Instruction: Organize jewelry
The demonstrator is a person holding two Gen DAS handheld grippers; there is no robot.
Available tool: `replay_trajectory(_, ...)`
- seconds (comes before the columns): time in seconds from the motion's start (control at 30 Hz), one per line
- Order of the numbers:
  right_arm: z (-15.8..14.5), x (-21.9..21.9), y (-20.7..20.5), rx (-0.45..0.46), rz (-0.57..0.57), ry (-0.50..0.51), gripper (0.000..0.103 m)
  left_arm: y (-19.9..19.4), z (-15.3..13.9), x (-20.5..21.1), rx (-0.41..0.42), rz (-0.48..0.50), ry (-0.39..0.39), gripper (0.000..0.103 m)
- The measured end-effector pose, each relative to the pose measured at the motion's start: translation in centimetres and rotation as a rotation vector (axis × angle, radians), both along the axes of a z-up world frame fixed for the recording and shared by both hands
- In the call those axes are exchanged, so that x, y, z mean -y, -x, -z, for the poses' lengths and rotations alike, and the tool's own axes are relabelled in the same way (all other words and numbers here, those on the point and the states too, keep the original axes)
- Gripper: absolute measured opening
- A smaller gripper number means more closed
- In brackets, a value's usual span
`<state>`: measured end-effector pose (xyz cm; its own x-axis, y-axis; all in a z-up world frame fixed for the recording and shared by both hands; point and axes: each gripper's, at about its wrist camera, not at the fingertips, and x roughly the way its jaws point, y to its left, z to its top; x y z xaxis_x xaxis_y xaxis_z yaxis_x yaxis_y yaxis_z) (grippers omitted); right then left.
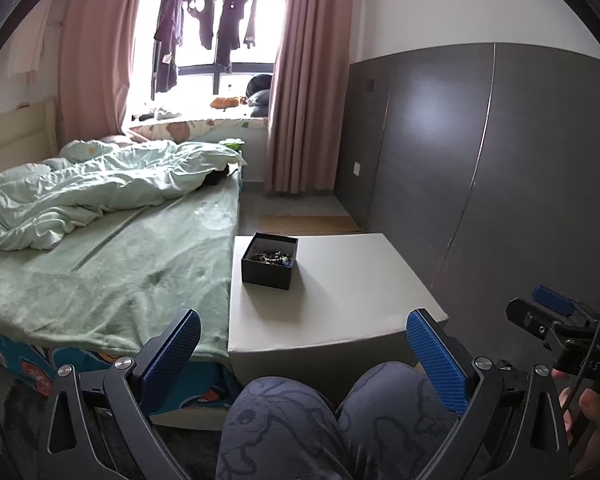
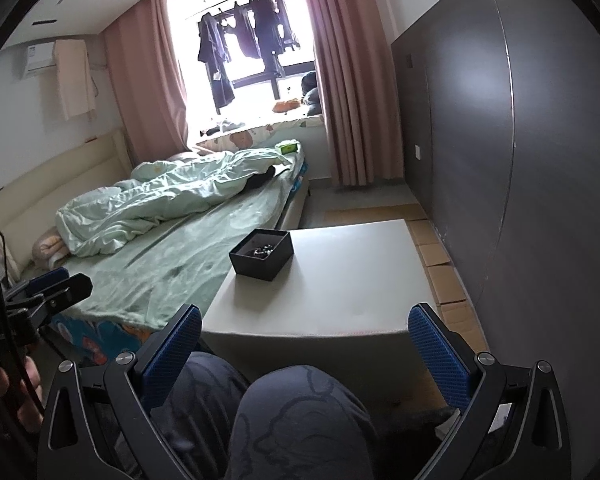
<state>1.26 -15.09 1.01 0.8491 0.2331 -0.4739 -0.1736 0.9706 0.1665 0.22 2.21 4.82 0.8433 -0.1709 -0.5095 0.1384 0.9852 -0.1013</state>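
Note:
A small open black box [image 1: 269, 261] stands on the far left part of a white table [image 1: 348, 292]. Several pieces of jewelry [image 1: 271, 257] lie inside it. The box [image 2: 261, 255] and jewelry [image 2: 263, 251] also show in the right wrist view. My left gripper [image 1: 304, 344] is open and empty, held low over my knees, well short of the table. My right gripper [image 2: 305, 344] is open and empty too, at about the same distance. The right gripper also shows at the right edge of the left wrist view [image 1: 540, 312].
A bed [image 1: 112, 264] with a green sheet and a rumpled quilt [image 1: 100, 188] touches the table's left side. A grey panelled wall [image 1: 500, 168] runs along the right. Cardboard sheets [image 2: 440, 264] lie on the floor between table and wall. My knees [image 1: 320, 420] are below the grippers.

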Motion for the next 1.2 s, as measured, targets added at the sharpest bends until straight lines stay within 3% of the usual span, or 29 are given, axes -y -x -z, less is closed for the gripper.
replay_trajectory(1.2, -0.4, -0.3, 1.0, 0.002, -0.013, -0.012, 0.103, 1.2, -1.0, 0.4, 0.006, -0.011, -0.012, 0.103)
